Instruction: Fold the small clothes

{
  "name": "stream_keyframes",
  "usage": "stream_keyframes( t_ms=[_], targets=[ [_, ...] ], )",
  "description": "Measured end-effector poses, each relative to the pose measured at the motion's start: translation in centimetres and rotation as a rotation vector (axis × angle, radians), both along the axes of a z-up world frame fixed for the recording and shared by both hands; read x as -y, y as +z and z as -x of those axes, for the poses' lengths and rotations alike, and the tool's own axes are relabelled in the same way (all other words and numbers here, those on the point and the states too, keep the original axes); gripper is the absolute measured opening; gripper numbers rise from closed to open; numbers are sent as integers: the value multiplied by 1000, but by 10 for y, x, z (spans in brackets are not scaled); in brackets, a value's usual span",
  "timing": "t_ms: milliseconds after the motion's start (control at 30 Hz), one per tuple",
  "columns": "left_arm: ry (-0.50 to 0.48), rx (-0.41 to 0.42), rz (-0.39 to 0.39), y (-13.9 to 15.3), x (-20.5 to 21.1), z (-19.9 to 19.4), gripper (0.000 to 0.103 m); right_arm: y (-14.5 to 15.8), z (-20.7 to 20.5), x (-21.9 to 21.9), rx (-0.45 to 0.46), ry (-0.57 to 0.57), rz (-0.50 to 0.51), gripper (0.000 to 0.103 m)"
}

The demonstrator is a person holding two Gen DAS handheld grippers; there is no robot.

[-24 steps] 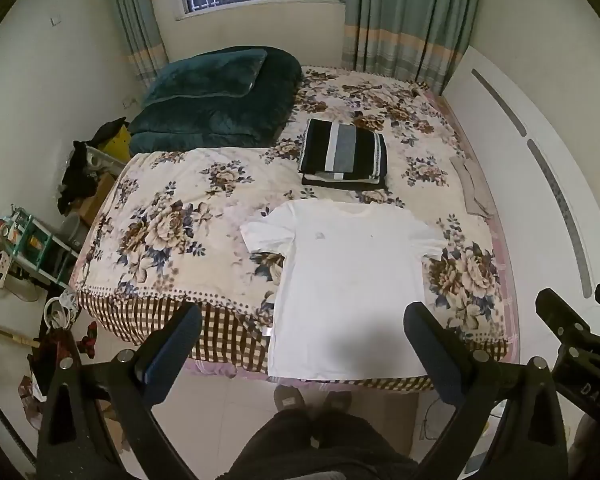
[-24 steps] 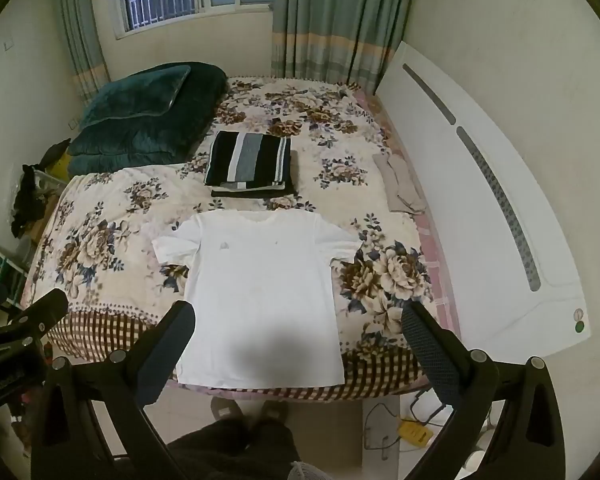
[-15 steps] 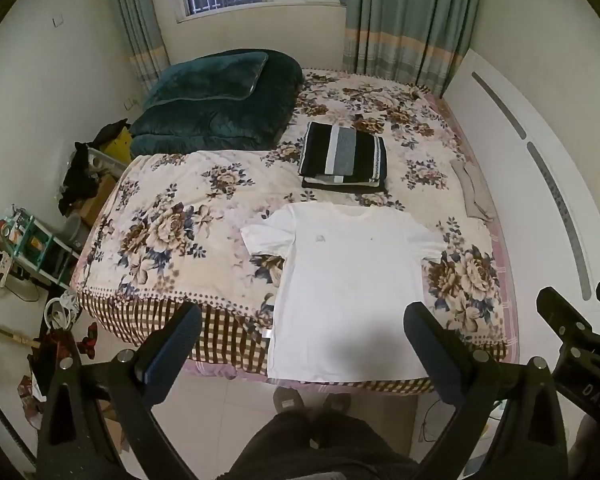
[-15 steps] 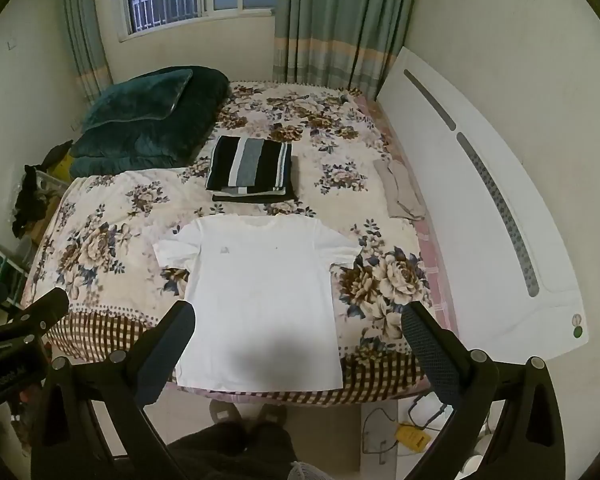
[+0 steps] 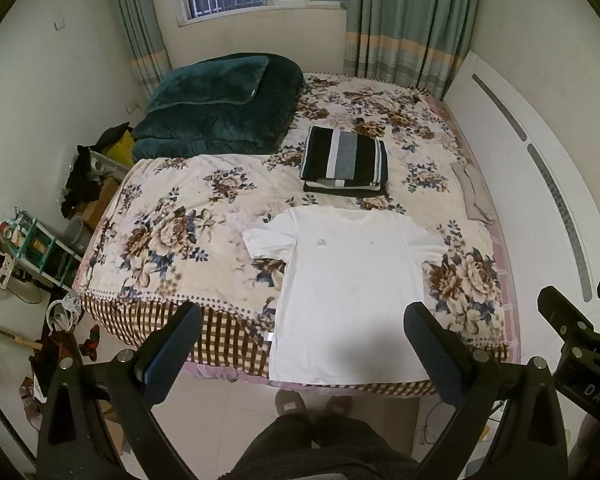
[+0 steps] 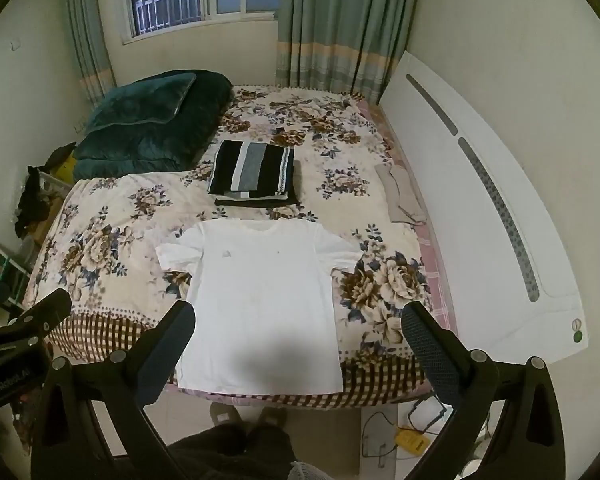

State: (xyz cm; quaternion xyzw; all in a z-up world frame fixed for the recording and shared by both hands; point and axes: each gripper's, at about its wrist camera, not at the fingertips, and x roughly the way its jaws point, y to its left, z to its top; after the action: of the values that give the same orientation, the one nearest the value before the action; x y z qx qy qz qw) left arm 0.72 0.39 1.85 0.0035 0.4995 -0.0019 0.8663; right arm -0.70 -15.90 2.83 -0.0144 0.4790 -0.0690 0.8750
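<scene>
- White T-shirt (image 5: 352, 300) (image 6: 260, 308) spread flat, front up, on the near part of the floral bedspread (image 5: 172, 232) (image 6: 100, 240); collar toward the window, hem hanging just over the checked edge of the bed.
- Folded black, grey and white striped stack (image 5: 344, 164) (image 6: 252, 174) just beyond the collar, apart from it.
- Dark green quilt (image 5: 216, 108) (image 6: 148, 124) heaped at the far left of the bed, under the window.
- Beige cloth (image 5: 476, 196) (image 6: 404, 196) along the right edge, beside the white headboard (image 5: 540, 208) (image 6: 480, 208).
- Left gripper (image 5: 302, 344) held above the floor before the bed, fingers spread wide, nothing between them, clear of the shirt.
- Right gripper (image 6: 298, 340) likewise spread wide and empty, beside the left one, short of the hem.
- Dark trouser legs and slippers visible below, at the foot of the bed.
</scene>
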Motion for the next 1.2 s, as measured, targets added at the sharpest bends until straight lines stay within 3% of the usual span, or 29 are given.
stream_keyframes(
  t_ms=[1200],
  targets=[
    [2, 10, -9, 21, 0, -13, 103, 0, 0, -1, 6, 3, -2, 103]
  ],
)
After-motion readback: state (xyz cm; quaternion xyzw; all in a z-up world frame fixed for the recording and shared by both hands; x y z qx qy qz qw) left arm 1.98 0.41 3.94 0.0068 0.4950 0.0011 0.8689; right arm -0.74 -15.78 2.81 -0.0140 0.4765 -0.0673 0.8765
